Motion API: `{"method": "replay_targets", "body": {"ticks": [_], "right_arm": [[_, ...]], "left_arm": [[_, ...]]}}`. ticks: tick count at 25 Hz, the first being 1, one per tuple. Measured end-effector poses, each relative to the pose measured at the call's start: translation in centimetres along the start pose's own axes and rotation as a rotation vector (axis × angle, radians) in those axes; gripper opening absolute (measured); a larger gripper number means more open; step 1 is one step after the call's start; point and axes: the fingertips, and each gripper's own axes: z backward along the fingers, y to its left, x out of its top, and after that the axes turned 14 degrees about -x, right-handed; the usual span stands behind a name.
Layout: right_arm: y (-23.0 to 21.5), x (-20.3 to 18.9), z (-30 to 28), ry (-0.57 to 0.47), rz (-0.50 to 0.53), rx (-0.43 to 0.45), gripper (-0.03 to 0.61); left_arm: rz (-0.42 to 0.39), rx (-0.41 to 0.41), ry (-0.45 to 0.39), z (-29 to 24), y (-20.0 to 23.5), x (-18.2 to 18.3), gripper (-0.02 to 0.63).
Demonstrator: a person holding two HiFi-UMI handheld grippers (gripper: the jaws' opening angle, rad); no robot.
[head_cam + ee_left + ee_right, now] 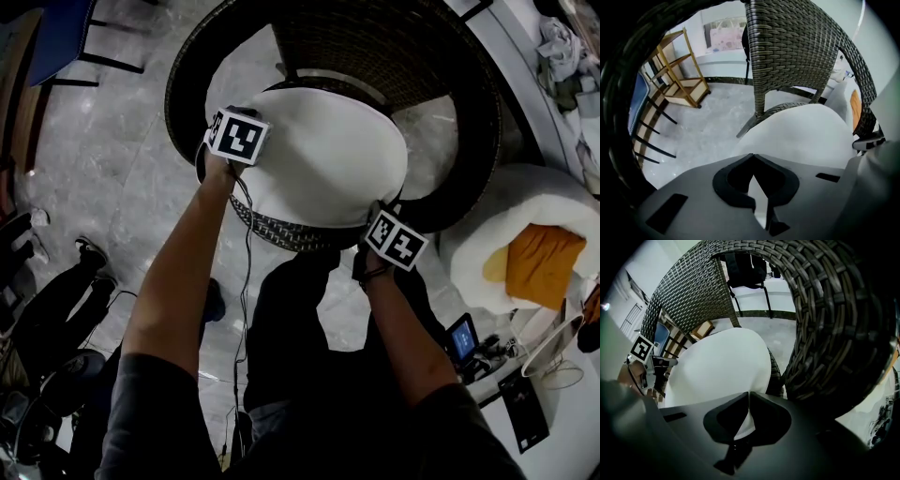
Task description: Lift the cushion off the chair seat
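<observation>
My left fingers (pixel 752 157) and my right fingers (pixel 747 395) are both pinched tight on opposite edges of the smooth, white, rounded cushion (pixel 323 159), which spreads between them over the seat of the dark woven wicker chair (pixel 394 47)

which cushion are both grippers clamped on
The white cushion on the wicker chair, pinched by left gripper and right gripper; the orange cushion lies apart, untouched.

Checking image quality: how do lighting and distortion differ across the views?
Head view: even light, sharp, cushion bright white. Left gripper view: fisheye curves the wicker chair, left edge dark. Right gripper view: heavy dark corners, foreground soft.
</observation>
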Motion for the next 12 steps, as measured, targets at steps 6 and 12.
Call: {"method": "replay_targets", "body": {"ticks": [6,12], "right_arm": [[0.03,-0.02,-0.14,-0.004,0.014,0.009,0.021],[0.02,-0.06,-0.11,0.008,0.023,0.01,0.021]], "left_arm": [[-0.067,0.106,0.017,-0.32,0.48,-0.14,0.029],[0.034,0.079,0.004,-0.25,0.73,0.33,0.143]]}}
